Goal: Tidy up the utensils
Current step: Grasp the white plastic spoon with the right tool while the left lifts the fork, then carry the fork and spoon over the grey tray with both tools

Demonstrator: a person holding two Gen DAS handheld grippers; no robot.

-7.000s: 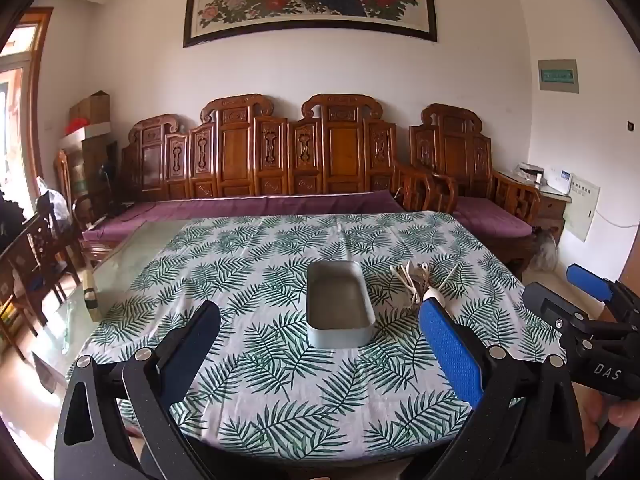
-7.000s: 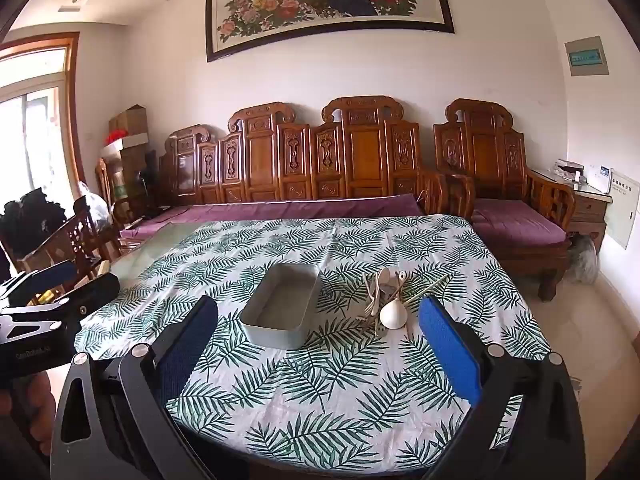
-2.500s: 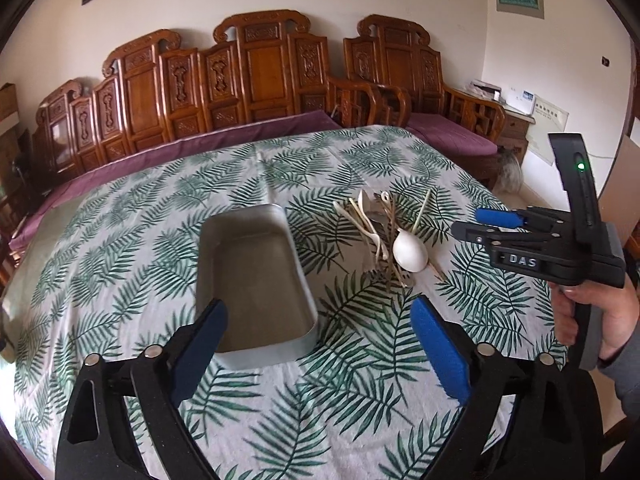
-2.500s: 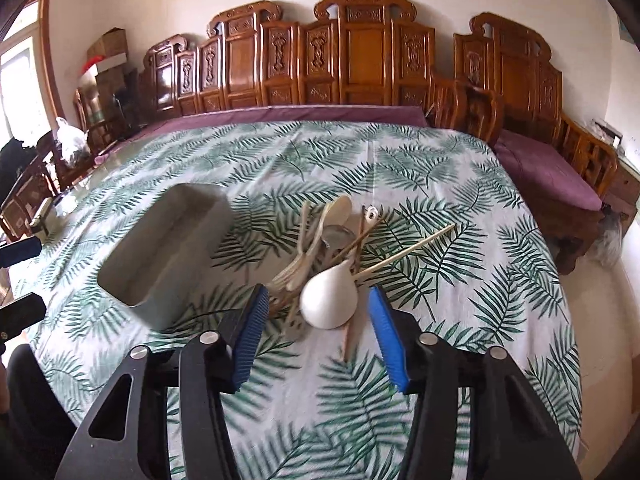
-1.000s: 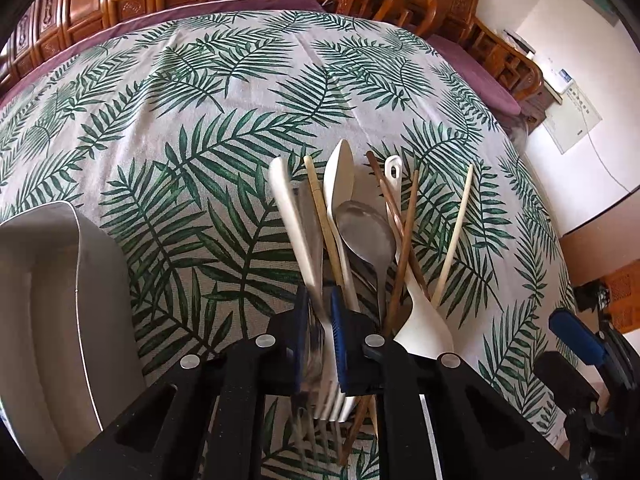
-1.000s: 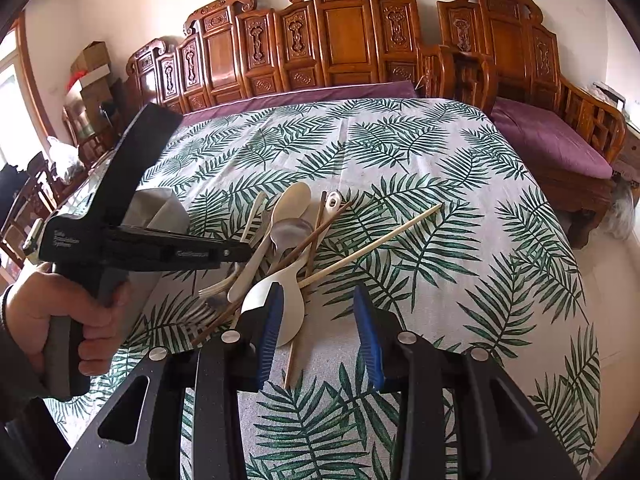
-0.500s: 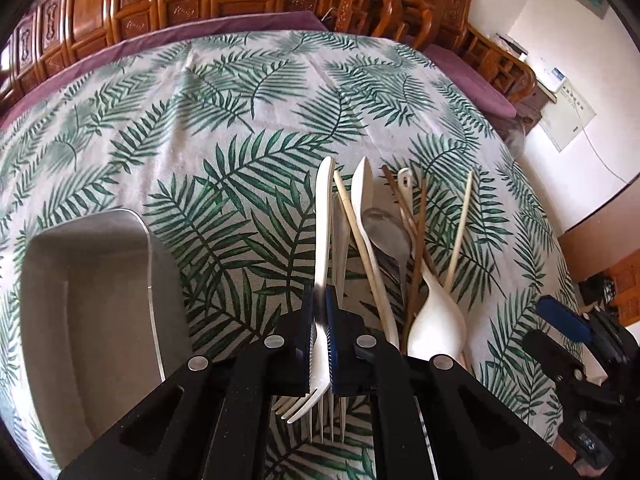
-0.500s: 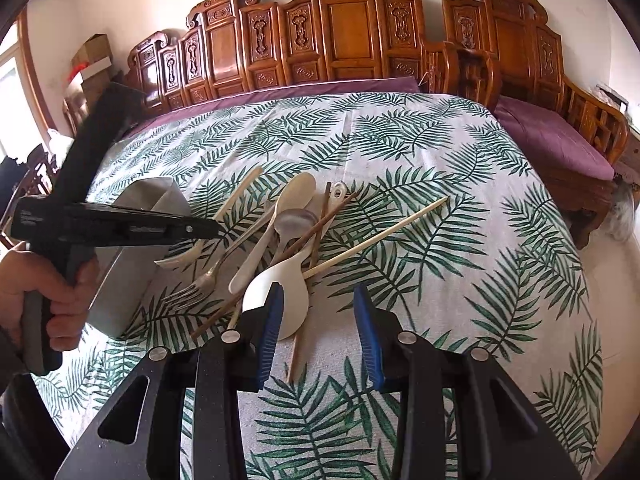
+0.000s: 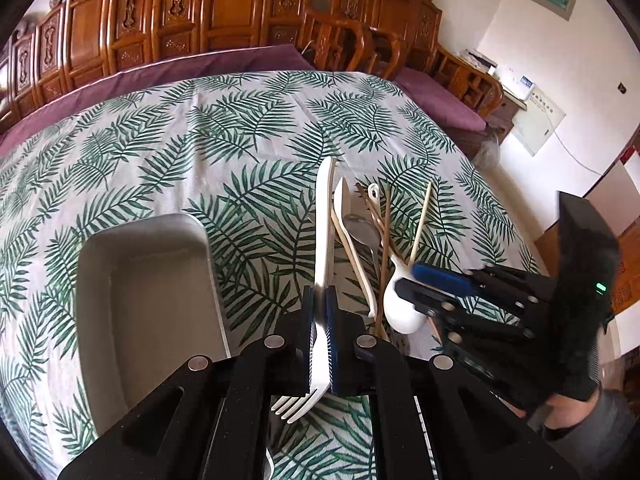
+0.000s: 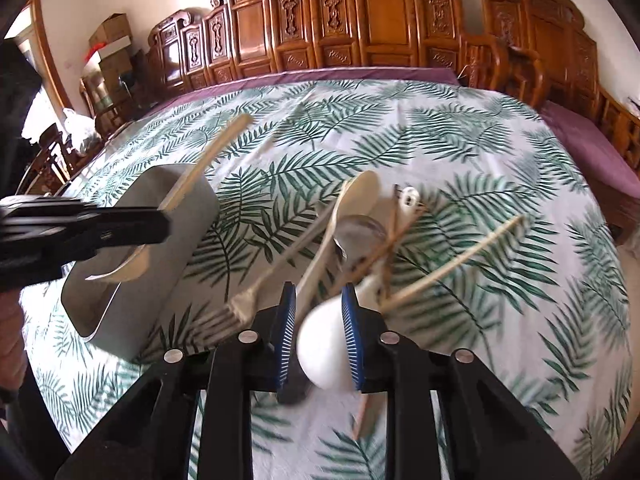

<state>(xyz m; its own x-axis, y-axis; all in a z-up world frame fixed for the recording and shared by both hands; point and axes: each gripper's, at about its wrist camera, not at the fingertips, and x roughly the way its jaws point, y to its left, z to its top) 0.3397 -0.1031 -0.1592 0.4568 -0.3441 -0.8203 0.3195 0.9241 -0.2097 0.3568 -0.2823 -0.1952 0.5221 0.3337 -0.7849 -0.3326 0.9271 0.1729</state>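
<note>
My left gripper is shut on a cream plastic fork, held above the table just right of the grey rectangular tray; the fork's tines point back toward me. From the right wrist view the held fork hangs over the tray. My right gripper has its blue pads either side of the bowl of a white soup spoon in the utensil pile; the pads look close to touching it. The pile holds spoons, a fork and chopsticks.
The round table has a palm-leaf cloth. Carved wooden benches with purple cushions line the far side. The table edge drops off at the right.
My left gripper lifted the cream fork off the pile and carried it left toward the tray. My right gripper moved forward and its jaws narrowed around the white spoon's bowl.
</note>
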